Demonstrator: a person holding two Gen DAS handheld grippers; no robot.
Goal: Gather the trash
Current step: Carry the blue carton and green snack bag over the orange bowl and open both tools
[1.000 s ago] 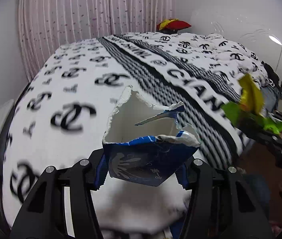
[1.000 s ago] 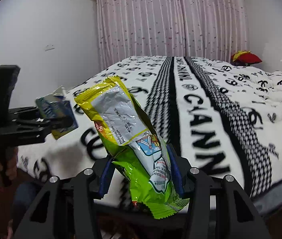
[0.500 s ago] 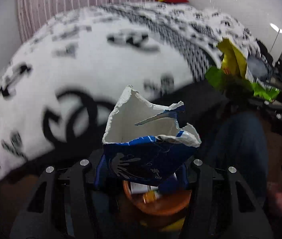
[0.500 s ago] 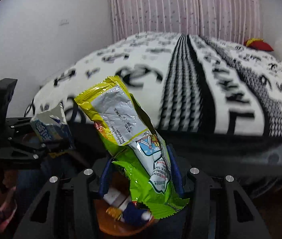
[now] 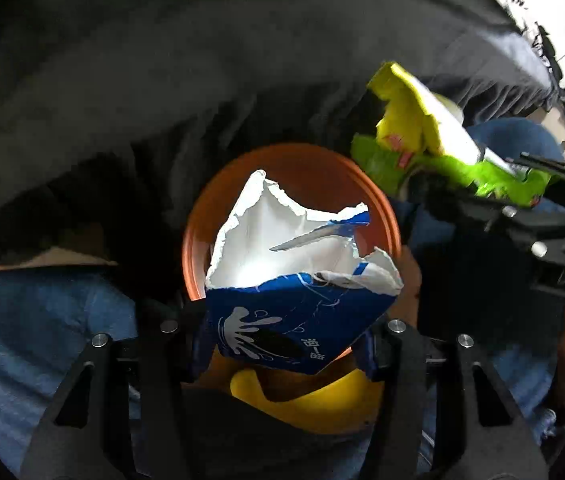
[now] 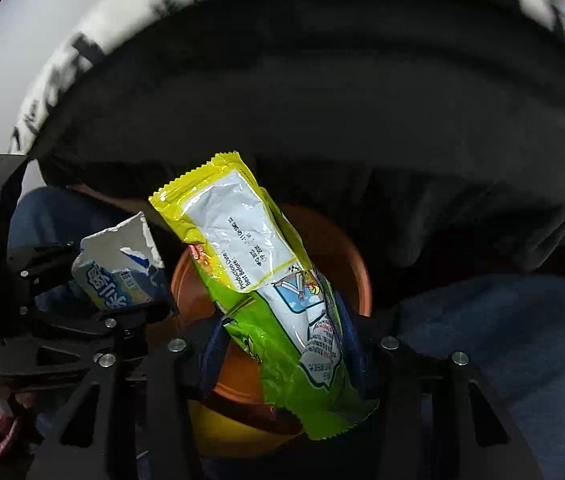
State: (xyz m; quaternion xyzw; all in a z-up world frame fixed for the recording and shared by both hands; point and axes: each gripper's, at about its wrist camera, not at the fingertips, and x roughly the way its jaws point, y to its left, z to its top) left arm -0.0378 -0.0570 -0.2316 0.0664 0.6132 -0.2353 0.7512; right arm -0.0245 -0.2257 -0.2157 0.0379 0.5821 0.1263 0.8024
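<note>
Clamping a torn blue-and-white carton (image 5: 294,284), the left tongs (image 5: 282,340) hold it over an orange bin (image 5: 306,172) just ahead. Only the right wrist view shows the printed back of the yellow-green snack wrapper (image 6: 266,280) pinched in the right tongs (image 6: 278,344), above that bin's rim (image 6: 354,268), with the carton off to their left.
</note>
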